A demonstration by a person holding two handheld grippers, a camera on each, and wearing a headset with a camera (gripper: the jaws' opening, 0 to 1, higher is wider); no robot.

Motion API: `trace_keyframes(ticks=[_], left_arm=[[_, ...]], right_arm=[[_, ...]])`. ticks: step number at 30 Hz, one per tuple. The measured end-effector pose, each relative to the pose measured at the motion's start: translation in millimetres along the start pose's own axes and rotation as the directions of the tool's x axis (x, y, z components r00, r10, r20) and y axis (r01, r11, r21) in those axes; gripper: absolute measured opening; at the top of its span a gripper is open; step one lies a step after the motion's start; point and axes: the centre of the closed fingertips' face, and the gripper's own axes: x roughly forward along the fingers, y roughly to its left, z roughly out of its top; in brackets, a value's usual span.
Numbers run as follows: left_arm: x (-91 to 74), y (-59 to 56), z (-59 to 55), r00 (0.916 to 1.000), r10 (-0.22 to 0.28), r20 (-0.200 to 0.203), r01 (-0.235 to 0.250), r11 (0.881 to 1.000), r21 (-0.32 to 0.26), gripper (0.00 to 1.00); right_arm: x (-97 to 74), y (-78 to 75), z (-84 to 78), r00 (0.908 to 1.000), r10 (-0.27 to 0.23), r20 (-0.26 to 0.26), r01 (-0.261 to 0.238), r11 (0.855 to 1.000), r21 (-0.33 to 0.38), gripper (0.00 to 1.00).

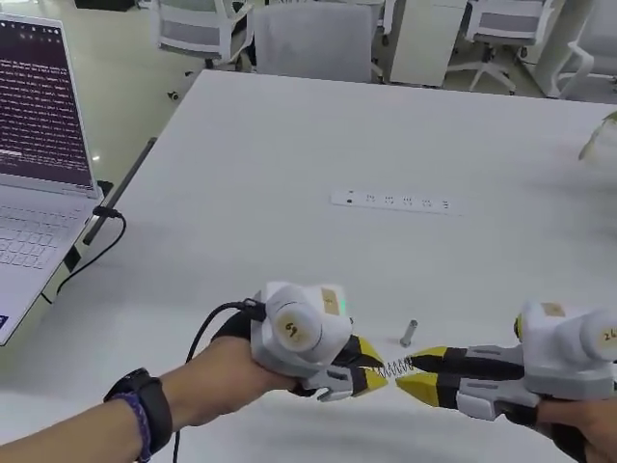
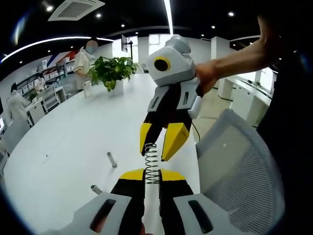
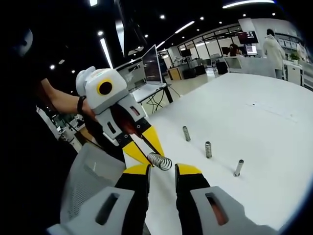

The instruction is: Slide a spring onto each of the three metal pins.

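Spring (image 1: 395,367) is in the air over the near edge of the surface (image 1: 289,193), stretched between the two grippers. Left gripper (image 1: 383,369) has its jaws pressed together, pinching one end of the spring. Right gripper (image 1: 417,372) has its jaws spread around the free end and is not clamping it.

Three pins (image 3: 208,149) stand upright in a row near the near edge, just beyond the grippers. The two farther ones look ribbed, maybe already sprung; too small to be sure.

The spring looks light, thin and springy. It would likely bend sideways or flick out if squeezed mid-coil. Best held lightly at one end coil, with the bore left open and lined up with the pin top.
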Motion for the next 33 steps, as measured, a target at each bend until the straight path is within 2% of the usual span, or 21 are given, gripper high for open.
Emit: trace_keyframes(ticks=[2,18,33], left_arm=[[1.1,-1.1,0.3,1.0000,-0.004,-0.001,0.004,1.000,0.004,0.02],[1.5,-3.8,0.0,0.9998,-0.019,-0.002,0.019,1.000,0.010,0.02],[1.7,-5.2,3.1,0.9997,-0.021,0.010,0.021,1.000,0.007,0.02]], right_arm=[[-0.2,1.0,1.7,0.9999,0.004,0.010,-0.004,1.000,0.003,0.13],[-1.7,3.6,2.9,0.9997,0.021,0.011,-0.021,1.000,0.018,0.11],[-4.2,10.8,10.5,0.9987,0.051,0.006,-0.051,0.998,0.021,0.09]])
